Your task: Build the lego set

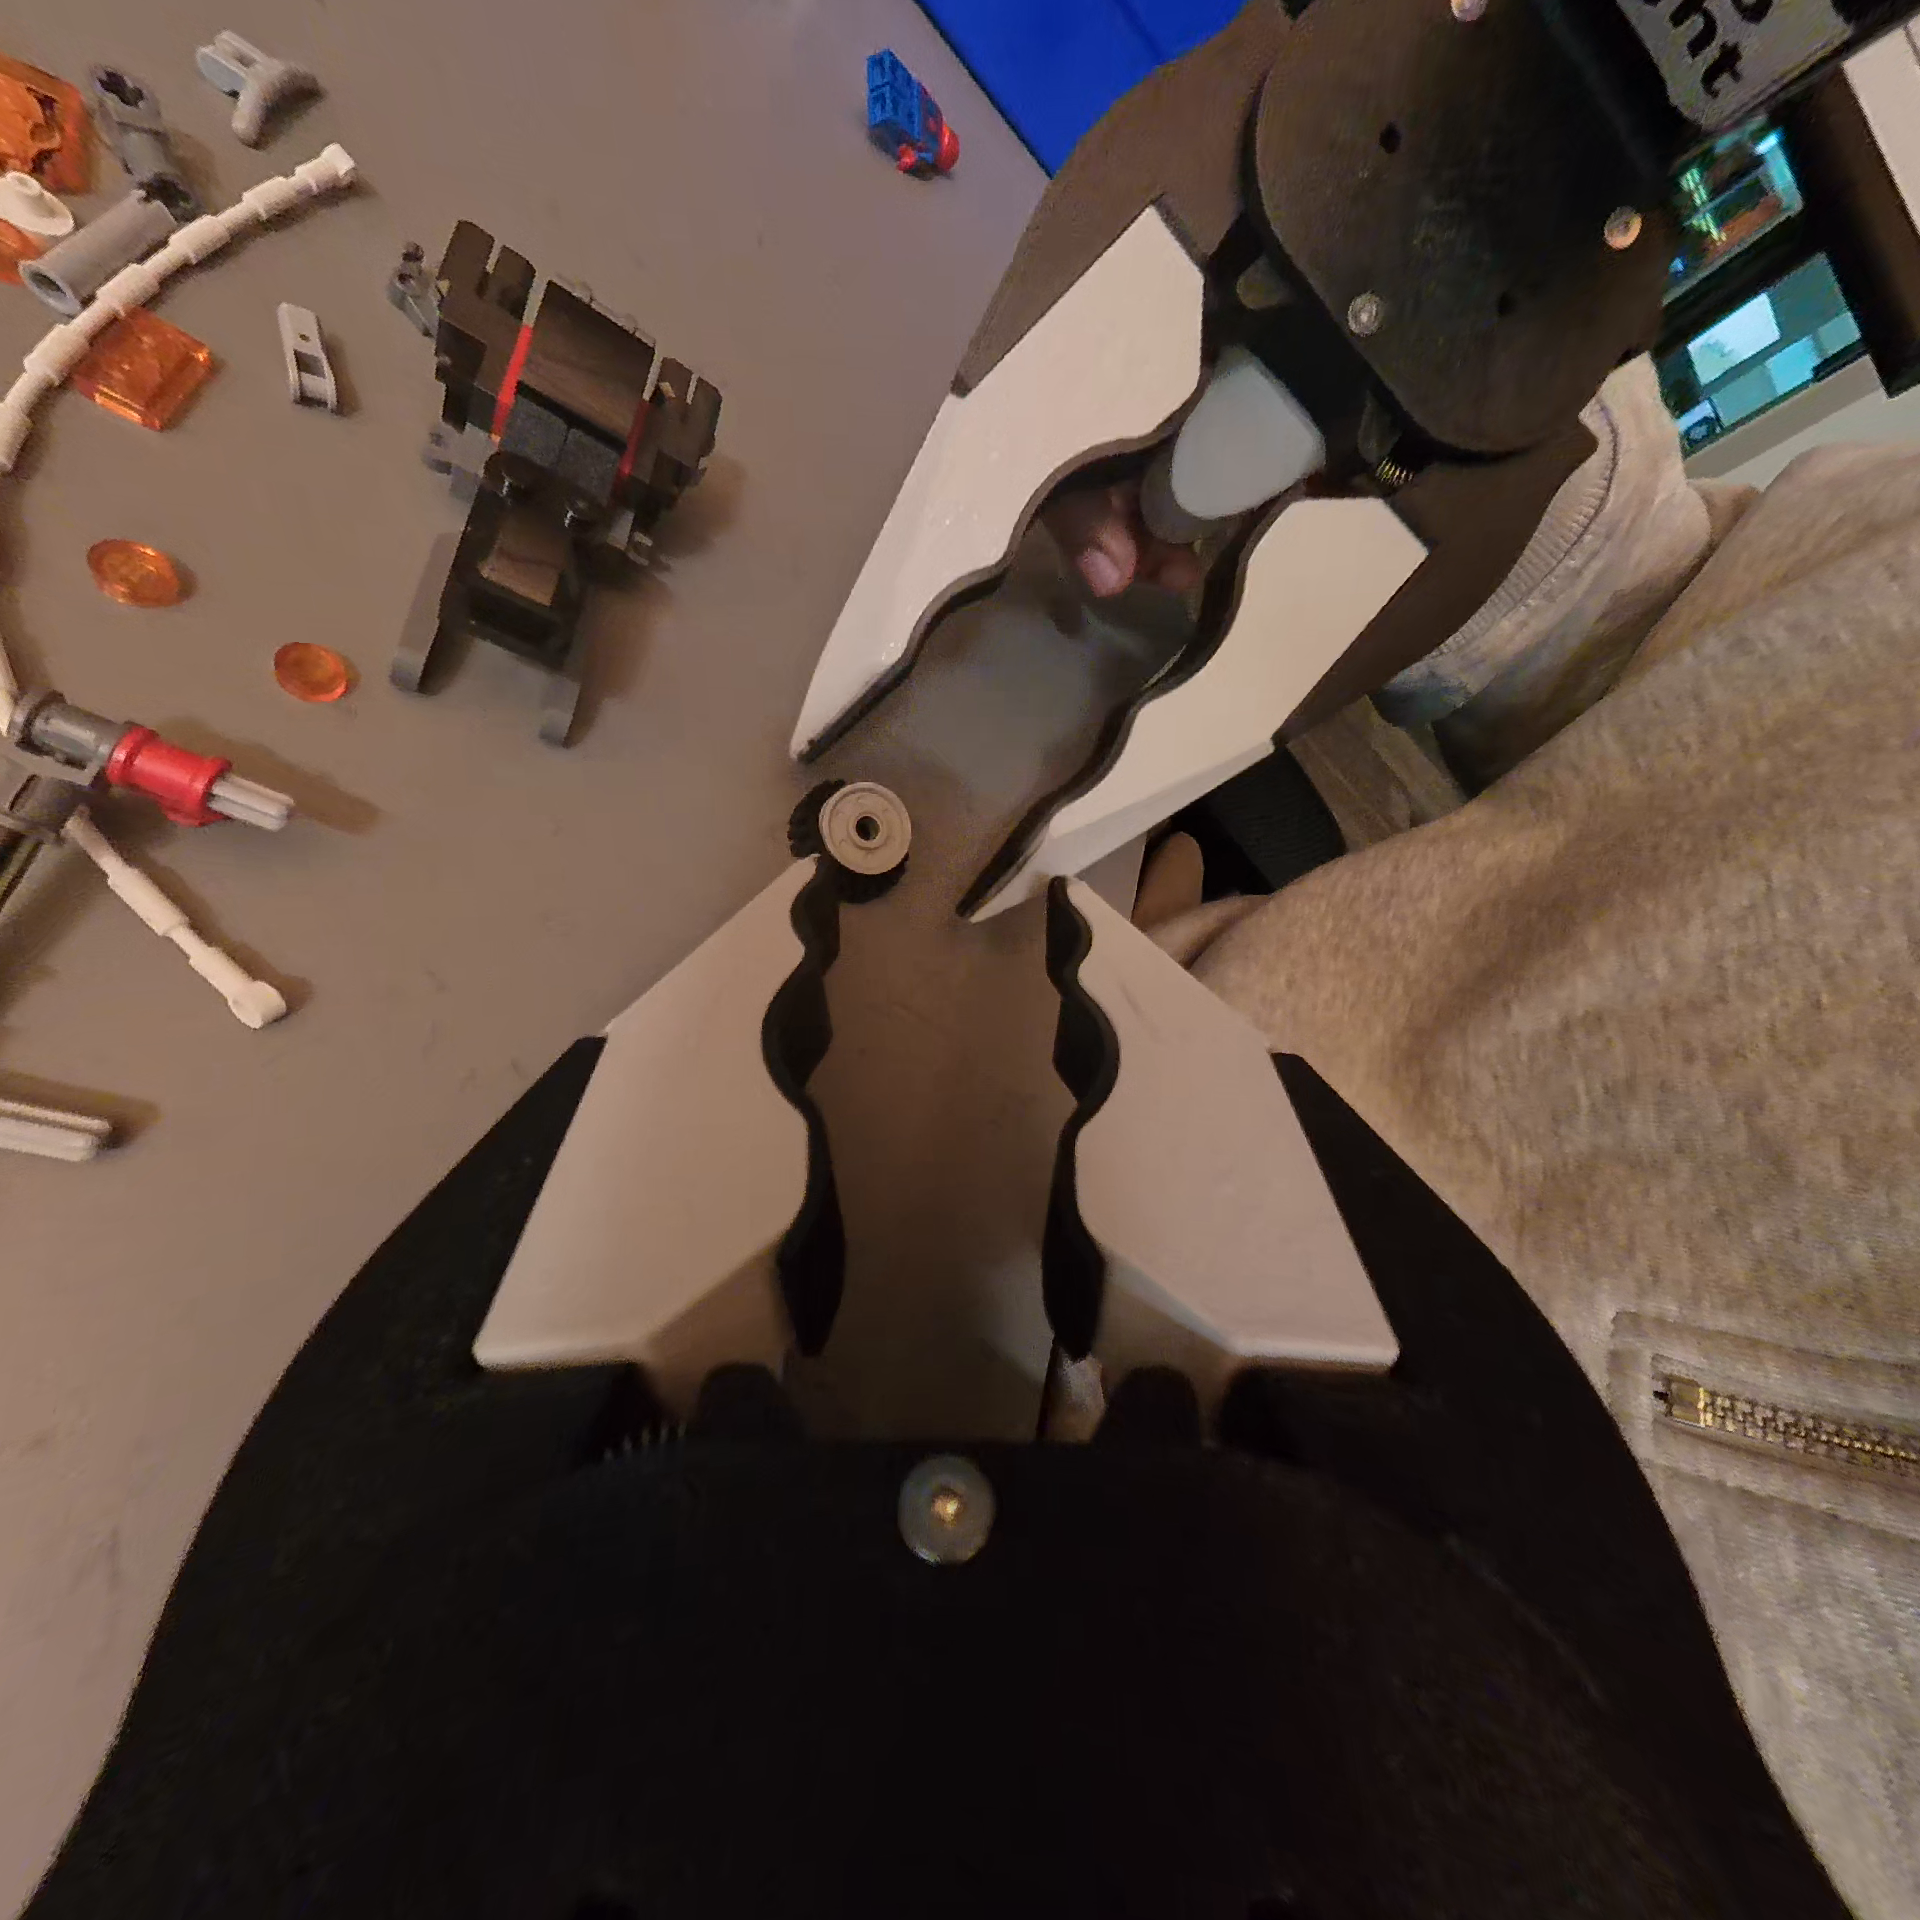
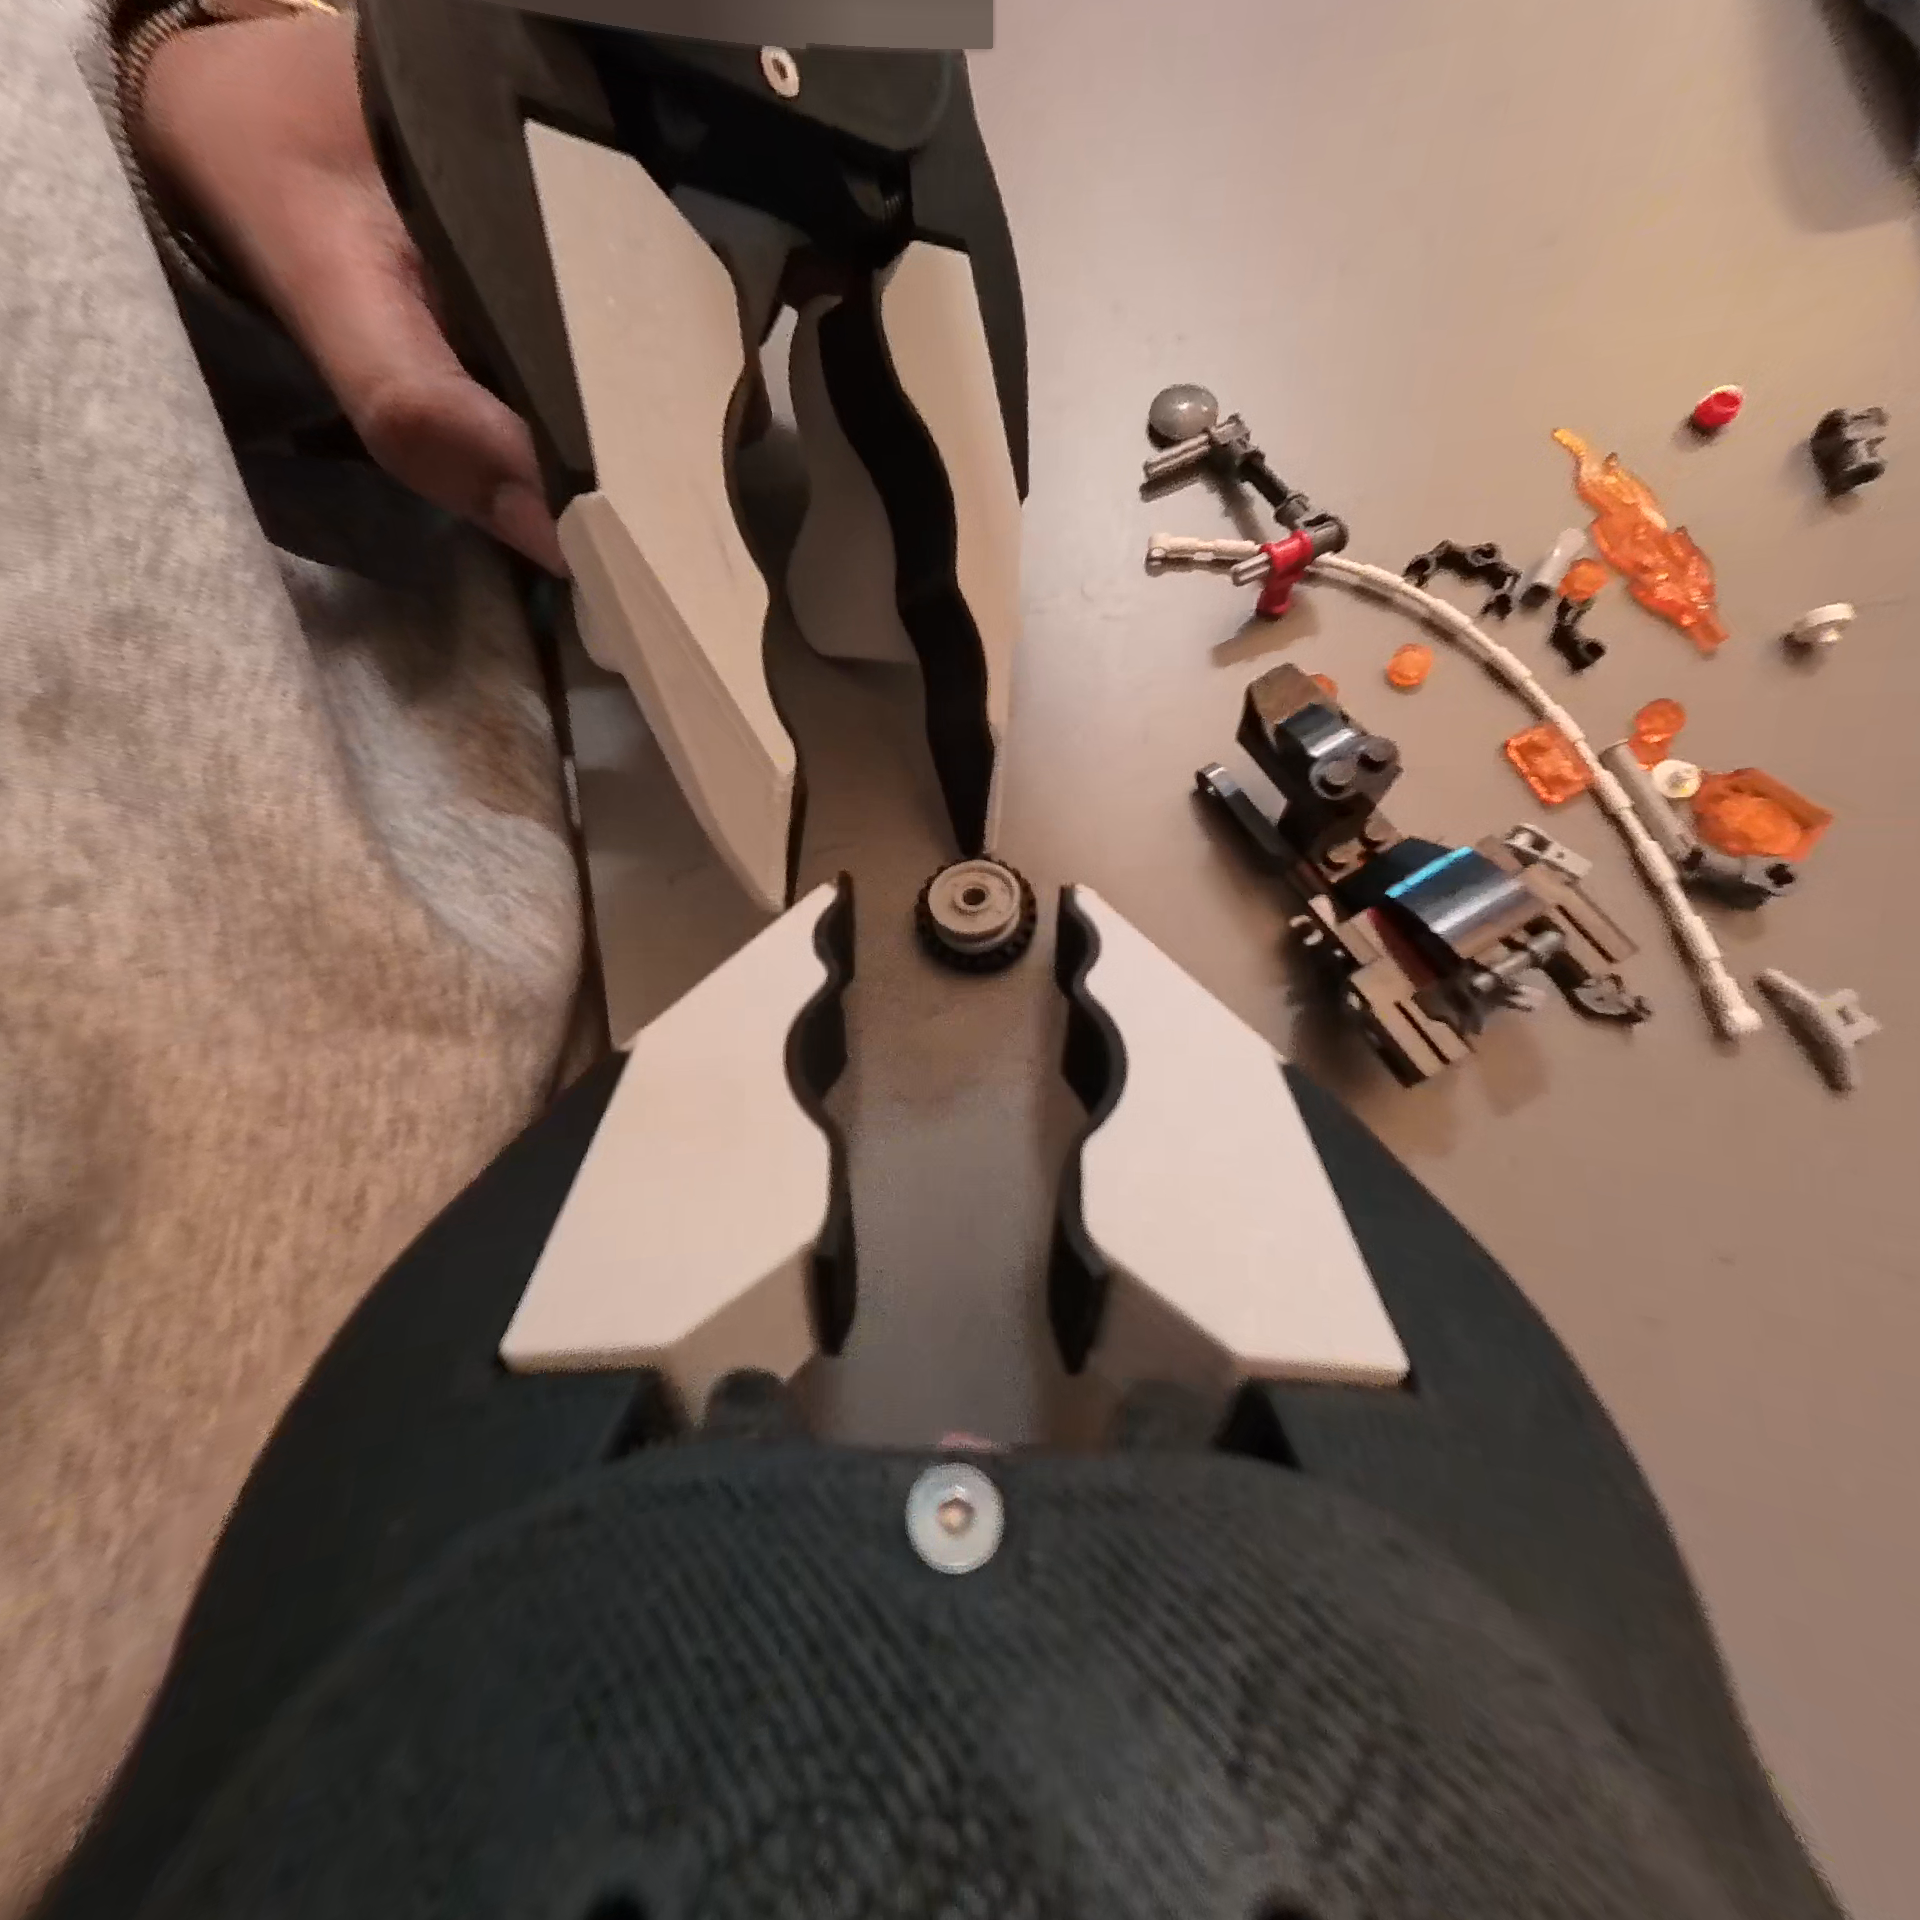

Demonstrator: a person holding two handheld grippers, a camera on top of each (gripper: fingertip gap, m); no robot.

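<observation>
A small wheel (image 2: 974,912) with a grey hub and black tyre lies flat on the grey table. My right gripper (image 2: 956,896) is open, and the wheel sits between its fingertips without touching them. My left gripper (image 1: 940,891) is open and empty. The wheel (image 1: 862,831) lies just beyond its left fingertip (image 1: 816,904). The two grippers face each other tip to tip over the wheel. The right gripper (image 1: 890,826) shows in the left wrist view, the left gripper (image 2: 875,857) in the right wrist view. A partly built dark model (image 1: 551,457) (image 2: 1455,904) lies to the side.
Loose parts lie around the model: a white ribbed hose (image 1: 156,270) (image 2: 1538,717), orange clear pieces (image 1: 140,571) (image 2: 1652,540), a red connector (image 1: 166,774) and a blue piece (image 1: 909,109). A person's beige sleeve (image 1: 1558,935) (image 2: 208,831) lies close to both grippers.
</observation>
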